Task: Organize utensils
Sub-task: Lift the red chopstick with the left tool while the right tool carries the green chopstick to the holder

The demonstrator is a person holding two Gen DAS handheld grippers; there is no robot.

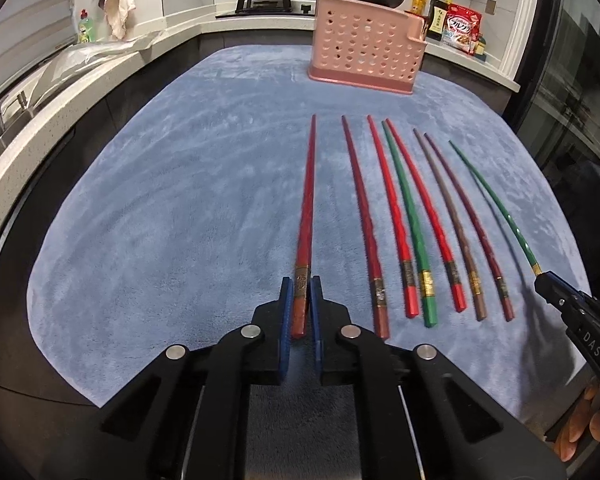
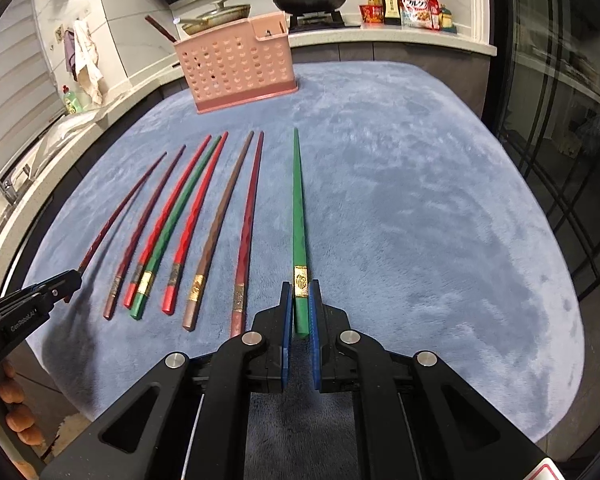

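Closest to us, our left gripper (image 1: 300, 300) is clamped on the thick end of a dark red chopstick (image 1: 306, 208), and our right gripper (image 2: 300, 304) pinches a green chopstick (image 2: 299, 216) at its gold band. Both sticks point toward the far edge of the blue mat (image 1: 160, 200). Between them six more chopsticks (image 1: 412, 220) lie in a row. At that far edge stands the pink utensil holder (image 1: 366, 46).

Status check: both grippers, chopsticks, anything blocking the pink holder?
Left gripper shut on red chopstick. Right gripper shut on green chopstick. Pink holder unobstructed.
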